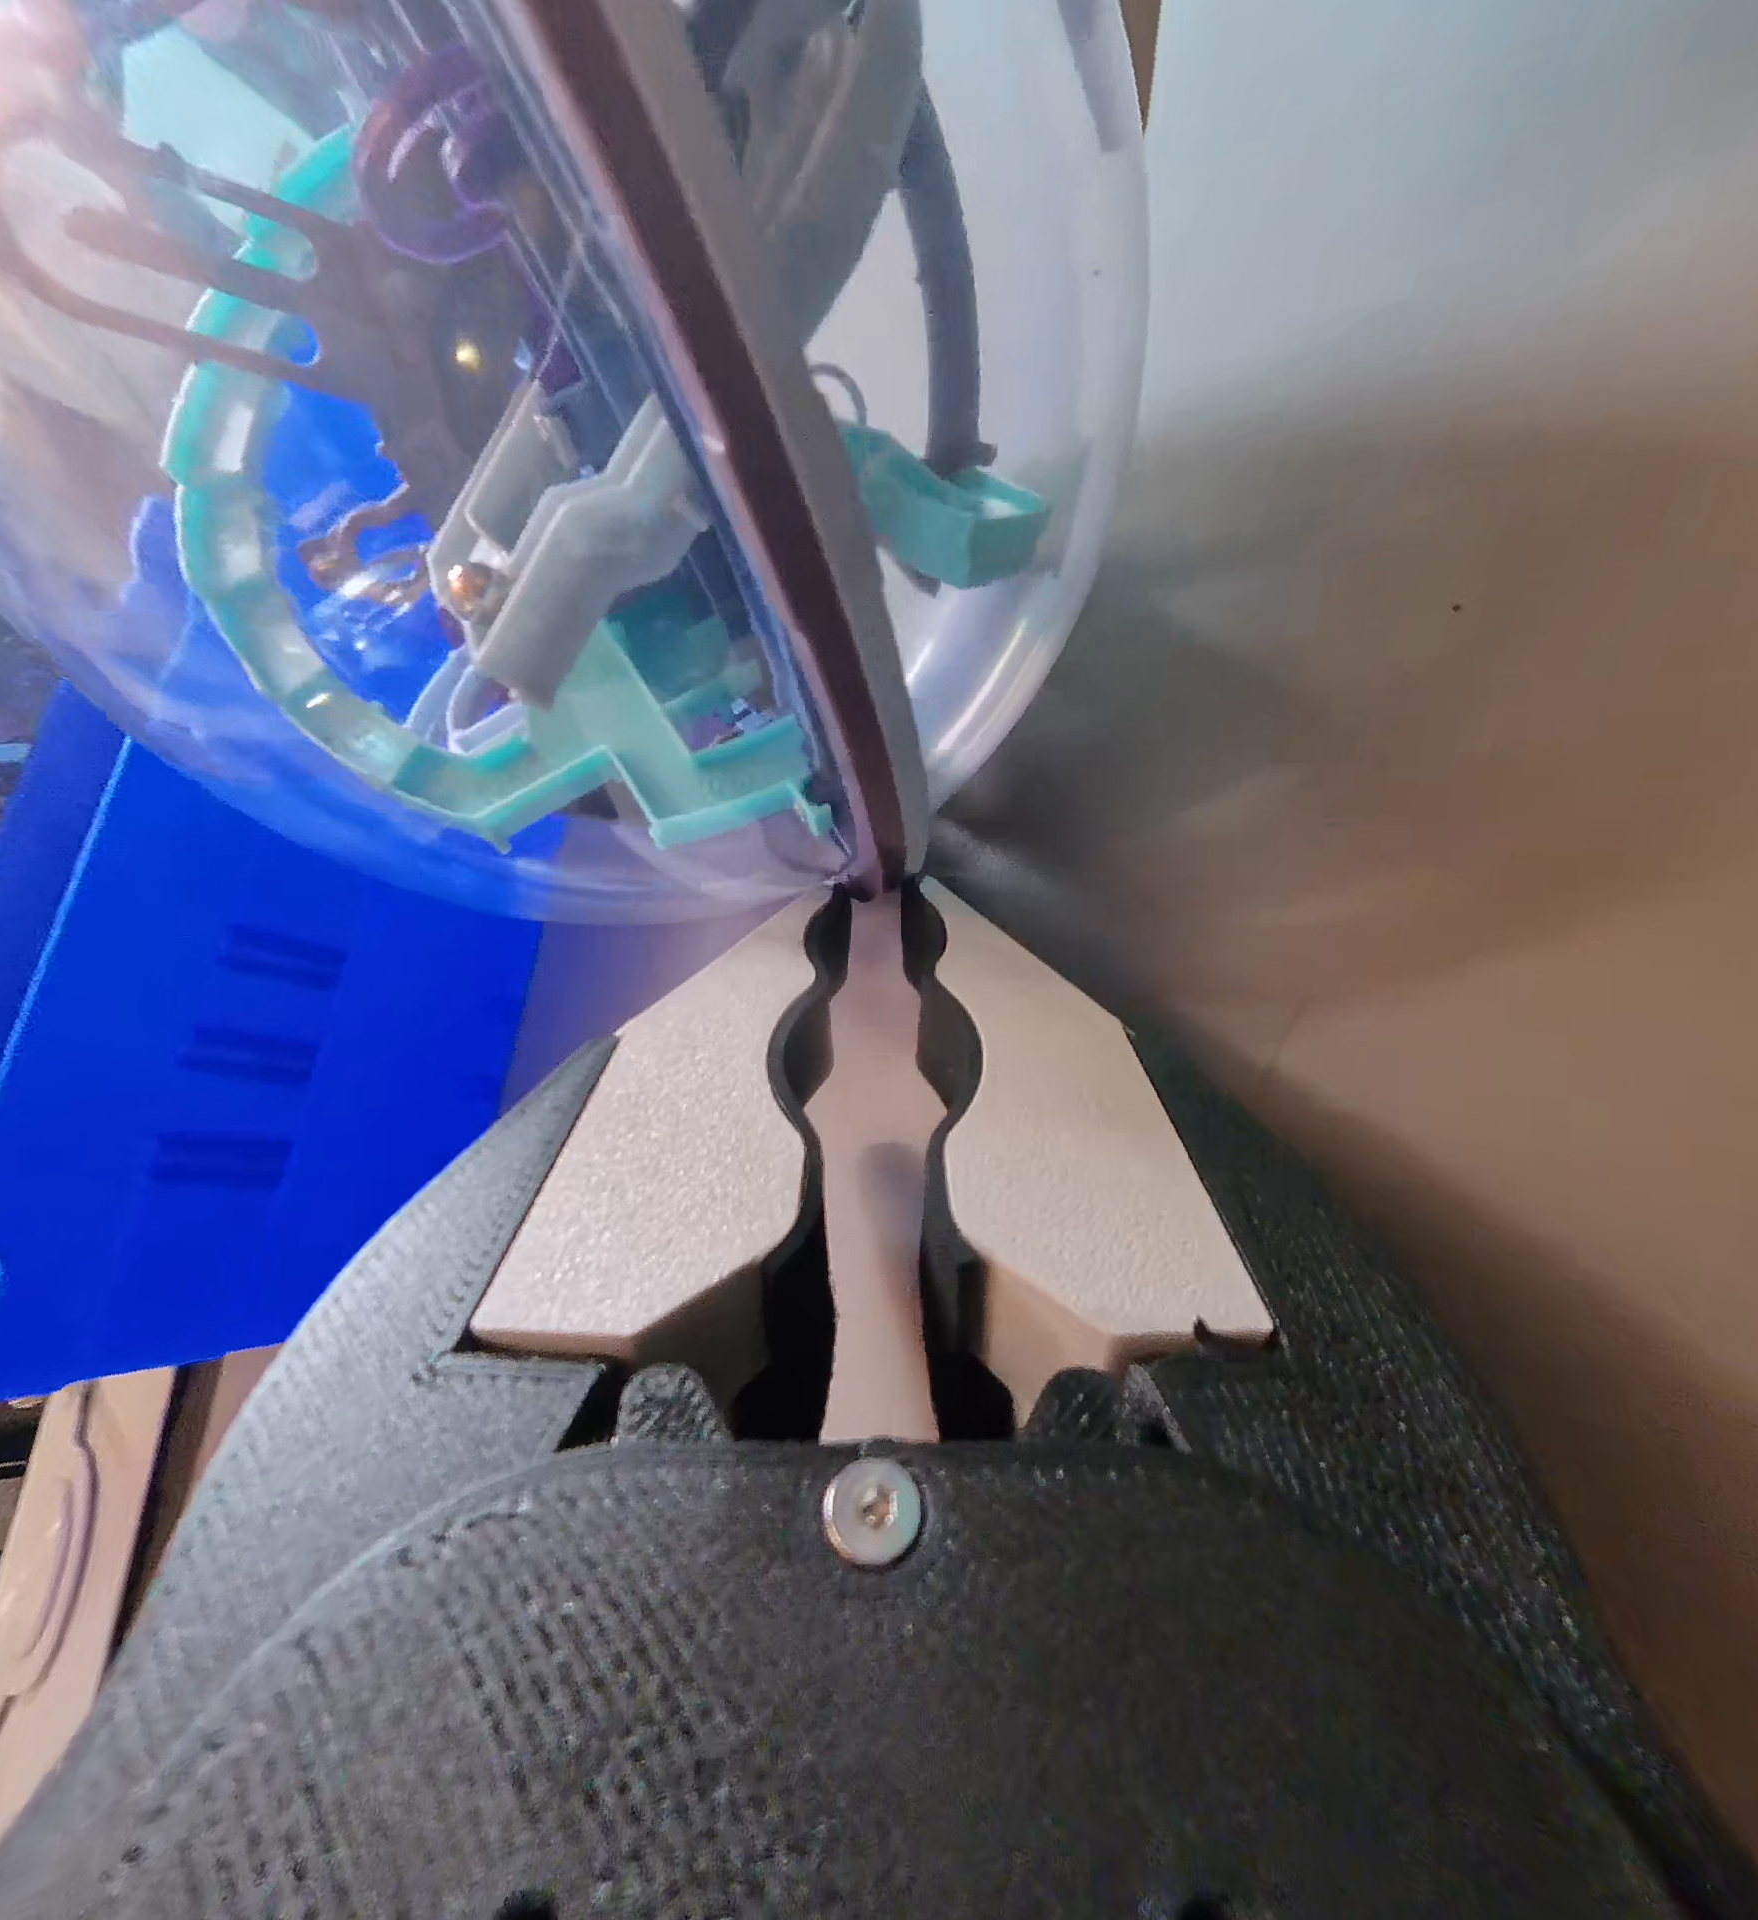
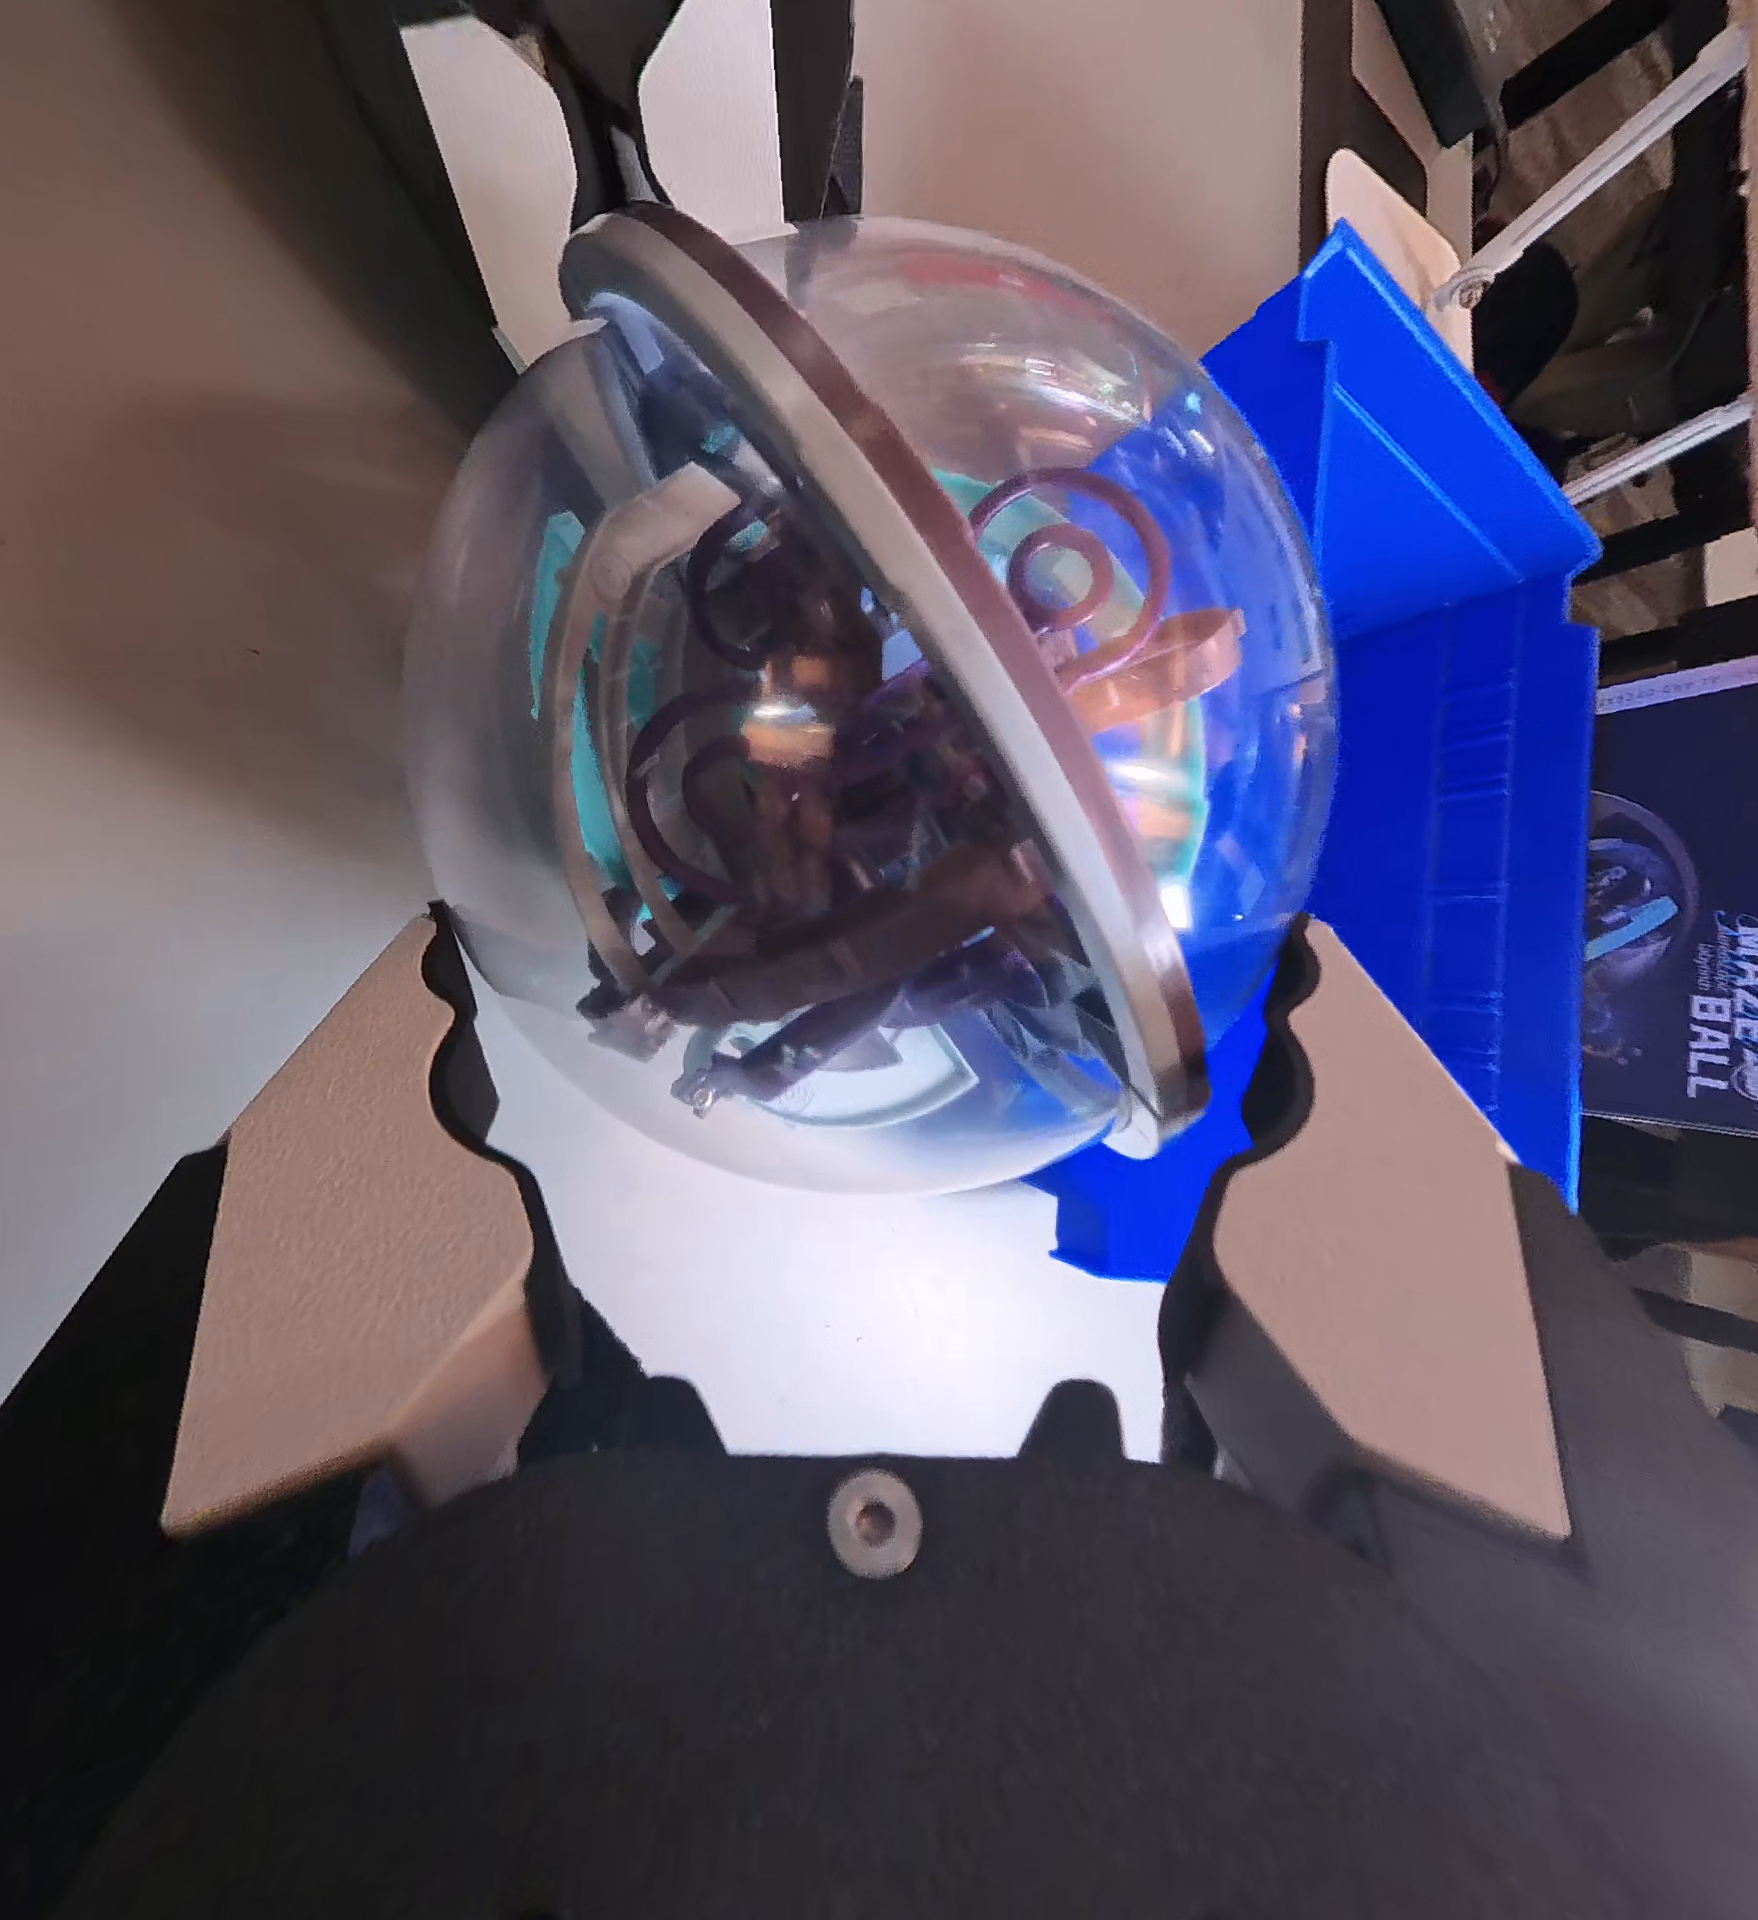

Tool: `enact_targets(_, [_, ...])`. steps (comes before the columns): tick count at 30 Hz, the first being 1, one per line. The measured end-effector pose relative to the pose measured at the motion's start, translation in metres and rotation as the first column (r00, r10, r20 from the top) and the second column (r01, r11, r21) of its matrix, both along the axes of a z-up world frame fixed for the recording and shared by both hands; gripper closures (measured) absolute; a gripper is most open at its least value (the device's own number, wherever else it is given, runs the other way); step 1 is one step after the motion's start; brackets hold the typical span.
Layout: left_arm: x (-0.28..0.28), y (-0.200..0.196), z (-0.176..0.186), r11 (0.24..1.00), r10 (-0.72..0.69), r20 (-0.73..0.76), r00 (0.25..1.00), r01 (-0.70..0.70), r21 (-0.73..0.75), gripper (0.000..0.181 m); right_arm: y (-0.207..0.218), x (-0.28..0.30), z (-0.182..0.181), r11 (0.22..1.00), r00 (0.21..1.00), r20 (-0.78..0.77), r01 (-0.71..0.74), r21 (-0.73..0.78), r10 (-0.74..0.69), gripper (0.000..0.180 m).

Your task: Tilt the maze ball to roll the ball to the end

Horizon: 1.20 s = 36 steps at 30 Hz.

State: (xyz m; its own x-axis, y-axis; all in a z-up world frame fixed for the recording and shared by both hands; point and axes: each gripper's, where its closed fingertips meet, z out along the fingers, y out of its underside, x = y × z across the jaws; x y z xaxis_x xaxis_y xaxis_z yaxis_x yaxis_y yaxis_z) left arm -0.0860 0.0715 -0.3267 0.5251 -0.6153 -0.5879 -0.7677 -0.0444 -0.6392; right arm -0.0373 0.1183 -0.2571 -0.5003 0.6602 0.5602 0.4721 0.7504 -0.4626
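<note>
The maze ball (image 1: 439, 416) is a clear plastic sphere with teal, grey, purple and brown tracks inside and a grey ring around its middle. My left gripper (image 1: 875, 896) is shut on the edge of that ring. A small shiny metal ball (image 1: 467, 585) sits on a grey track inside the sphere. In the right wrist view the maze ball (image 2: 854, 644) sits between the fingertips of my right gripper (image 2: 864, 935), which press on its two sides. The left gripper's beige fingers (image 2: 709, 94) show behind the sphere at the top.
A blue plastic bin (image 2: 1426, 644) lies just beyond the sphere and also shows in the left wrist view (image 1: 231, 1039). A dark printed box (image 2: 1706, 883) stands beside the bin. A pale table surface (image 2: 179, 520) lies under everything. Metal frame parts (image 2: 1633, 125) are at the far right.
</note>
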Motion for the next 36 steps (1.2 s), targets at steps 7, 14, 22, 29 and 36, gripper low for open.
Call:
enact_targets(7, [-0.004, 0.0, 0.001, 0.999, 0.003, -0.074, 0.997, 0.001, 0.044, 0.18, 0.006, 0.024, 0.014, 0.993, 0.982, 0.166, -0.103, 0.049, 0.094, 0.064])
enact_targets(14, [0.0, -0.002, 0.002, 0.999, -0.008, -0.075, 0.997, 0.011, 0.047, 0.181, 0.016, 0.045, 0.037, 0.962, 0.953, 0.273, -0.19, 0.196, 0.132, 0.131])
enact_targets(22, [0.002, -0.003, 0.002, 0.999, -0.018, -0.078, 0.997, 0.022, 0.05, 0.181, 0.013, 0.049, 0.046, 0.939, 0.954, 0.254, -0.226, 0.259, 0.16, 0.172])
enact_targets(29, [0.006, -0.006, 0.0, 0.999, -0.04, -0.04, 0.998, 0.042, 0.03, 0.177, 0.014, 0.047, 0.047, 0.928, 0.958, 0.24, -0.226, 0.296, 0.157, 0.172])
enact_targets(36, [0.009, -0.007, 0.003, 0.998, -0.062, 0.015, 0.998, 0.062, 0.019, 0.171, 0.025, 0.049, 0.042, 0.929, 0.96, 0.251, -0.203, 0.309, 0.126, 0.172])
